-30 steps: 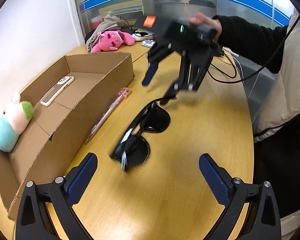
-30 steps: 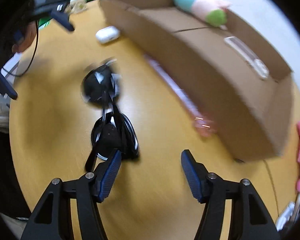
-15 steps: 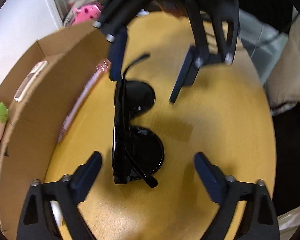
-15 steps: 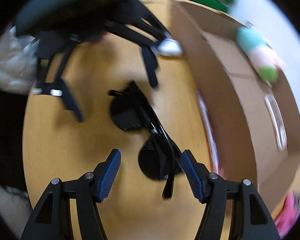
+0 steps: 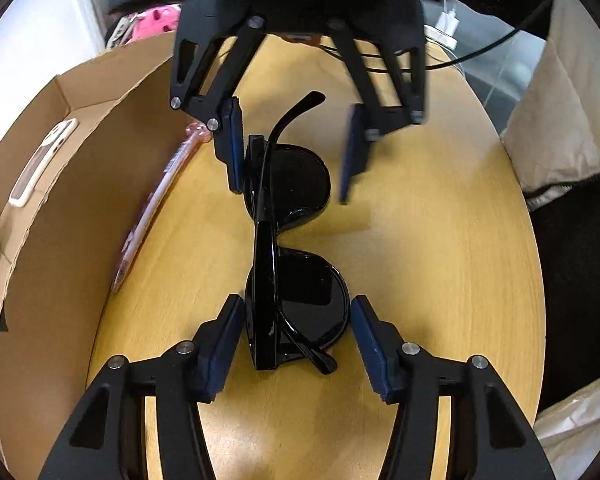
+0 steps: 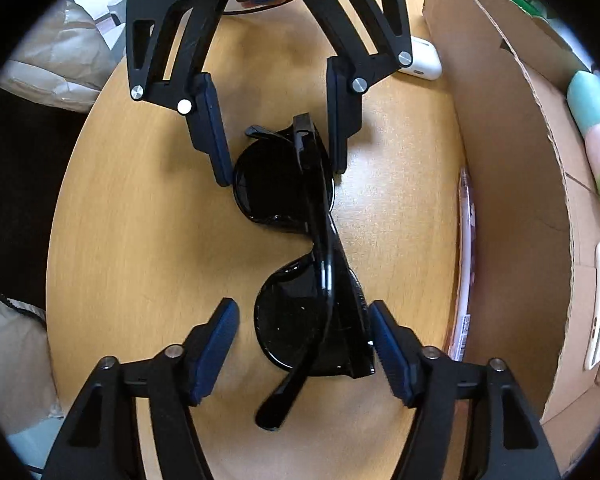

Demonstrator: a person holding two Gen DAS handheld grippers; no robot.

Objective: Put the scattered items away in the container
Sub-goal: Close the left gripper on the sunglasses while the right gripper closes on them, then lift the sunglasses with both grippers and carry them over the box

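Observation:
Black sunglasses [image 5: 292,240] lie on the wooden table [image 5: 420,260] between my two grippers, which face each other. My left gripper [image 5: 296,328] is open, its blue pads on either side of the near lens. My right gripper [image 5: 292,156] is open around the far lens, one pad close against the frame. In the right wrist view the sunglasses [image 6: 308,248] run from my right gripper [image 6: 302,330] to the left gripper [image 6: 280,152]. The cardboard box [image 5: 80,184] stands alongside, holding a white phone [image 5: 44,160] and a plush toy [image 6: 596,132].
A pink pen [image 5: 156,200] lies on the table against the box wall. A white earbud case [image 6: 424,60] sits by the box end. A pink plush [image 5: 156,20] and cables lie at the far table edge. Bags hang past the table's side.
Both grippers have come down and closed in on the sunglasses, each now straddling one lens. The jaws have narrowed around the lenses. The sunglasses have turned in line with the grippers.

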